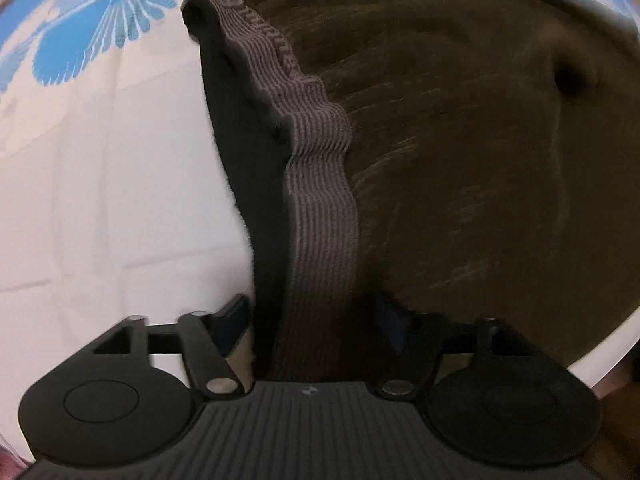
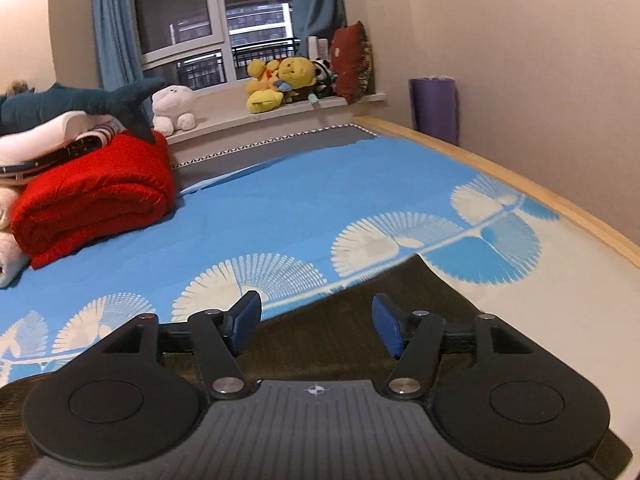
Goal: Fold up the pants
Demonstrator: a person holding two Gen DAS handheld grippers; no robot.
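Pants (image 1: 460,140): laid on the bed, ribbed waistband (image 1: 320,184) running near to far.
Left tool (image 1: 312,320): spread wide, waistband between, not pinched.
Right tool (image 2: 316,326): spread wide, empty.
Bed (image 2: 280,208): blue-white sheet.
Room: window (image 2: 192,20) at far wall.

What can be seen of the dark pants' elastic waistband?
The ribbed grey-brown elastic waistband looks like stretchy knit with raised lettering near its far end. It stands up as a wavy ridge from the dark brown pants on the white and blue bedsheet, running between the open left gripper's fingers; contact with them cannot be told.
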